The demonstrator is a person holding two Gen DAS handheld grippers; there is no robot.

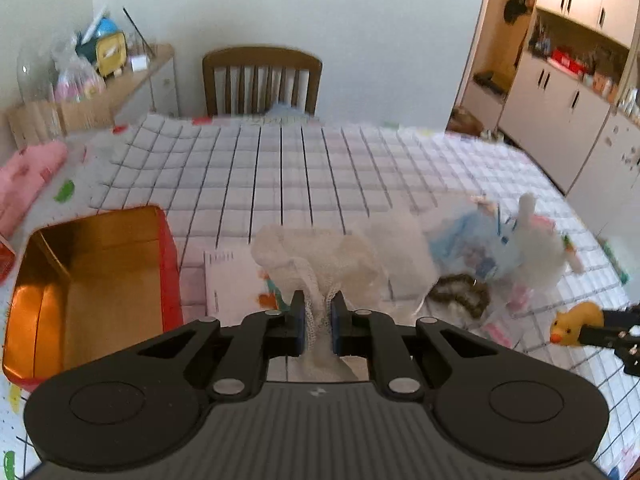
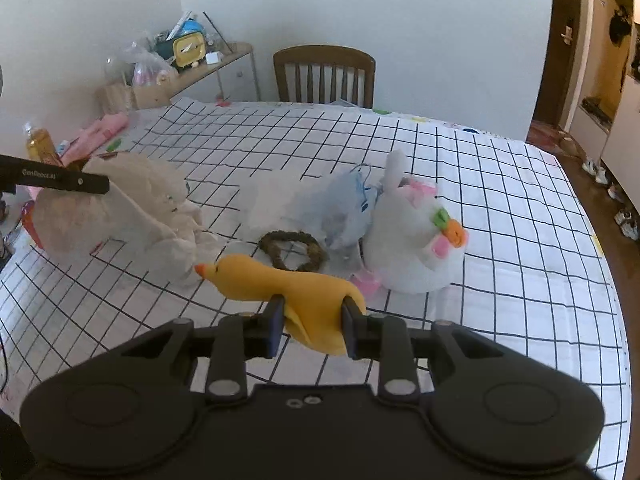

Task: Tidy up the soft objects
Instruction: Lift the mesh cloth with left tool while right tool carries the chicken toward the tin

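Observation:
My left gripper [image 1: 318, 322] is shut on a cream knitted cloth [image 1: 316, 256] and holds it above the table, beside an open red tin [image 1: 92, 292] with a golden inside at the left. The cloth also shows in the right wrist view [image 2: 120, 208]. My right gripper [image 2: 313, 322] is shut on a yellow plush duck [image 2: 280, 286], also visible in the left wrist view [image 1: 576, 322]. A white plush bunny [image 2: 412, 240], a pale blue bag [image 2: 344, 208] and a brown scrunchie [image 2: 294, 250] lie on the table between the grippers.
A checked tablecloth [image 2: 500, 208] covers the table. A wooden chair [image 2: 324, 76] stands at the far edge. A pink item [image 1: 28, 180] and a bottle [image 2: 40, 146] sit at the left. A cluttered shelf [image 2: 180, 64] and cabinets [image 1: 560, 92] line the walls.

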